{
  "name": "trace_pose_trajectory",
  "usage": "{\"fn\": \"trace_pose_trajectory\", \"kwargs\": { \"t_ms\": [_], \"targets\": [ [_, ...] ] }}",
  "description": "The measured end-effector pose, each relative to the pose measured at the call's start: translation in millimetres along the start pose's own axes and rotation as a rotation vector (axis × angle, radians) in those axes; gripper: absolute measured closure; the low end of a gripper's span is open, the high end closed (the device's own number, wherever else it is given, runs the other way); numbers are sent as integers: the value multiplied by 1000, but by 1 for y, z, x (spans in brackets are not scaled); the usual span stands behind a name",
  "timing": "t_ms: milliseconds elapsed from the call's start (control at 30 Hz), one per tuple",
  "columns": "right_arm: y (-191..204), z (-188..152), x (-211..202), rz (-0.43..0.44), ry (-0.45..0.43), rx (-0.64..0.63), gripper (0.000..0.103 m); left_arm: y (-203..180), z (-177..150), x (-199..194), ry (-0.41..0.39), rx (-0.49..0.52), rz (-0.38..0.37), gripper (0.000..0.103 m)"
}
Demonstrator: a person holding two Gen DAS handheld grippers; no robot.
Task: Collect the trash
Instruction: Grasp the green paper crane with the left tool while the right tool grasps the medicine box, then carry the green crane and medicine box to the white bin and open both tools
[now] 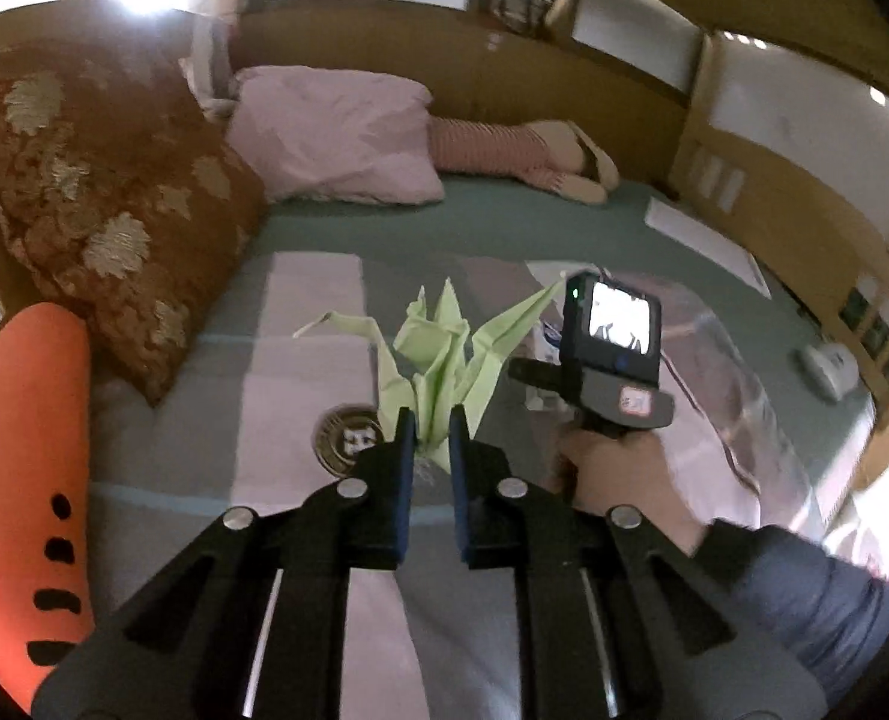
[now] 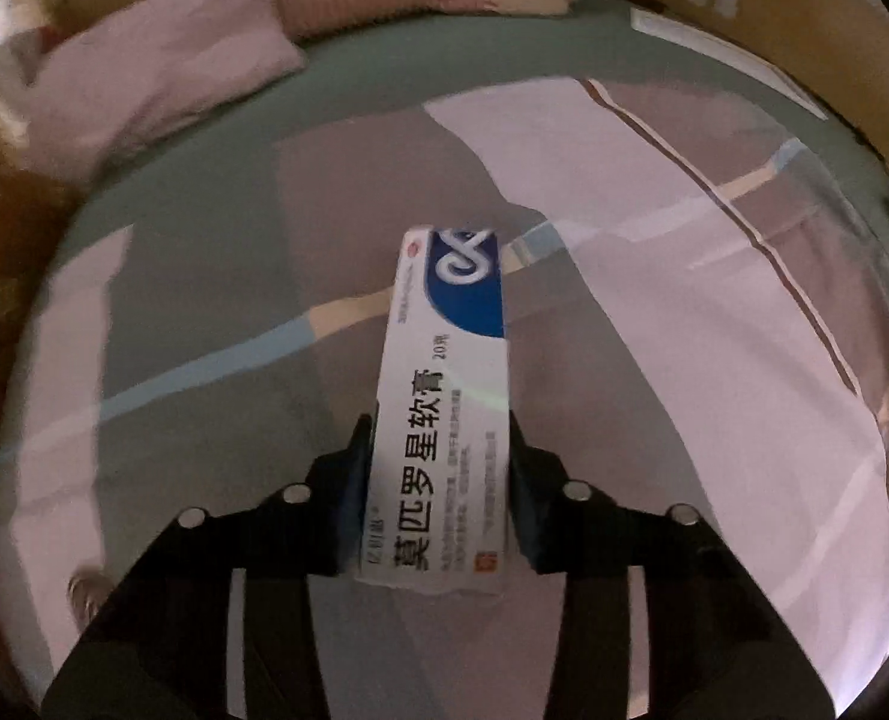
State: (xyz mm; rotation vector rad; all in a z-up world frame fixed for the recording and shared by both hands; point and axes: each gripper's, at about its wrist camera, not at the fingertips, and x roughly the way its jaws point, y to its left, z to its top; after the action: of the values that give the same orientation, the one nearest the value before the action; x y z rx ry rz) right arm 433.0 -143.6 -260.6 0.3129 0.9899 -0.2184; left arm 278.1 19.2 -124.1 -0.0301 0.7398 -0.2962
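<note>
Teal bedsheet [image 1: 504, 222], patchwork quilt [image 2: 714, 360], pink pillow [image 1: 336, 138], wooden headboard [image 1: 564, 78]

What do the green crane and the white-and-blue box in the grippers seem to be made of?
Green crane: thin matte paper, shown by its sharp creases and pointed folded wings. White-and-blue box: probably light printed cardboard, slightly glossy, with flat panels, straight edges and a faint sheen across its print.
</note>
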Motion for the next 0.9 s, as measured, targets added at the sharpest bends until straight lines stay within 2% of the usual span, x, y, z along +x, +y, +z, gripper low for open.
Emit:
{"fn": "trace_pose_trajectory", "kwargs": {
  "t_ms": [67,100,233,300,433,500,600,767,900],
  "targets": [
    [-14,-16,-31,79,-32,-59,63,-3,-5,0,14,11,-8,91],
    [-26,-27,-55,149,-49,-99,63,-7,-7,-1,17,13,-6,91],
    [-64,-67,-137,224,-119,-210,63,-20,-17,-8,23,30,5,91],
    [-87,-90,-179,284,-157,-209,63,-31,-25,-14,29,45,4,91],
    [-112,-136,-231,279,-257,-252,63,-45,-41,-28,21,45,-11,91],
    [-122,-152,-244,254,-275,-249,63,-52,-56,-35,28,36,-21,91],
    [-129,-162,-256,270,-289,-225,63,-58,-74,-38,45,41,-10,91],
    [-115,-170,-257,263,-302,-285,63,-65,-83,-35,56,57,-11,91],
    [-108,-169,-255,257,-306,-293,62,-66,-88,-26,74,77,22,91]
  ]
}}
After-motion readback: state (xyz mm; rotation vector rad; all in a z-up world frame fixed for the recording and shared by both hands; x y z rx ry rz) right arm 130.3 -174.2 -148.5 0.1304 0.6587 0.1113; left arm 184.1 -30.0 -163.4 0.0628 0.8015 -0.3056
